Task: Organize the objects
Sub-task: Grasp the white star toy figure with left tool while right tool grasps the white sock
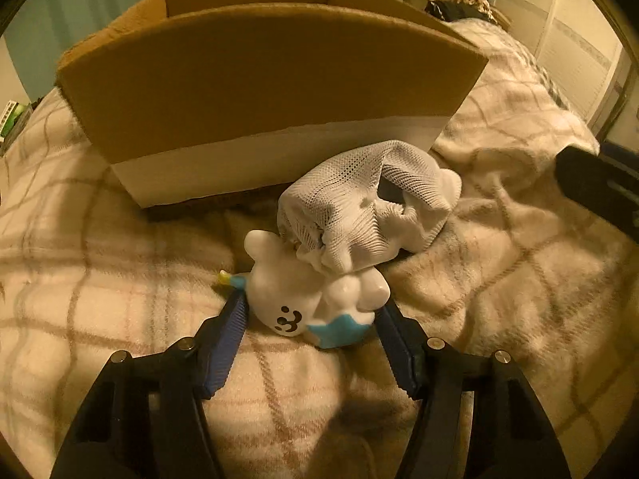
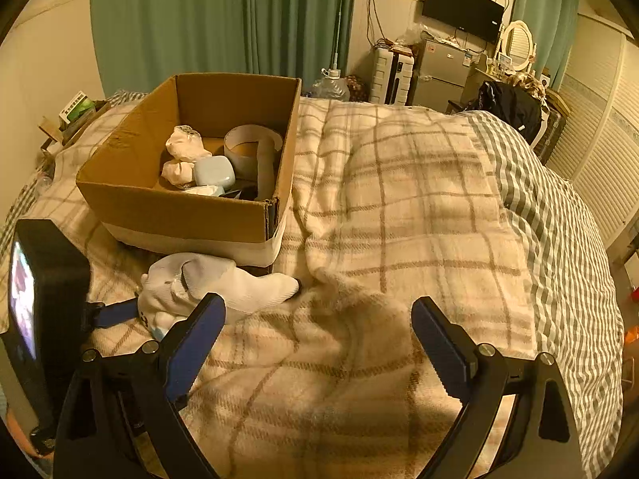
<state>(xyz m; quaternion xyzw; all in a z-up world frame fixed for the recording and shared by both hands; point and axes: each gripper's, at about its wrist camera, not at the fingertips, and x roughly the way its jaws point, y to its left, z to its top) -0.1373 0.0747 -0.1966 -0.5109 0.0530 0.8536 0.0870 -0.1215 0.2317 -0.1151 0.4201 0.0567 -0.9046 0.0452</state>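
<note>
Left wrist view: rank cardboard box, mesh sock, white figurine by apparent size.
1. cardboard box, clearly the largest.
2. mesh sock.
3. white figurine.
Sock over figurine is unsure: the sock drapes over part of the figurine, and the figurine lies nearer the camera, between the left tongs.

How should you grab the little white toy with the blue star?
Grip the white toy across its round body, coming from the near side, as the left gripper does with a finger on each flank. The mesh sock drapes its far end, so avoid that side.
</note>
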